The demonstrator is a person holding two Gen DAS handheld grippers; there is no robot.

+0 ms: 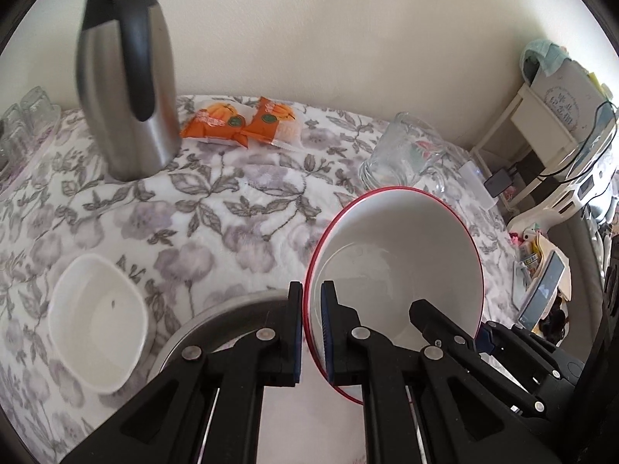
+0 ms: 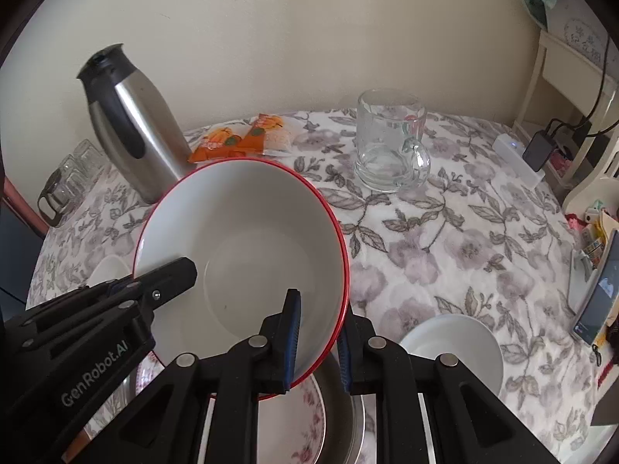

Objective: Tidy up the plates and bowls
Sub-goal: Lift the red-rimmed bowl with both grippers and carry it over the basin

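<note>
floral cloth in grey and lilac covers the table under a plain cream wall. using the steel flask as the mark: the big white bowl with a red rim hangs tilted in the air in front of it and to its right, above a flowered plate sitting in a metal dish. the left gripper is pinched narrow on the bowl's left rim, one pad inside and one outside; the right gripper is clamped the same way on the opposite rim. a small white bowl rests on the cloth in front of the flask, below its base in the left view. the red-rimmed bowl looks glazed, so stiff, slick, fairly heavy and breakable; two opposite rim grips suit it, kept level. readable writing: "genrobot.ai" on the left gripper's body. the orange snack packets just right of the flask carry print too small to read.
</note>
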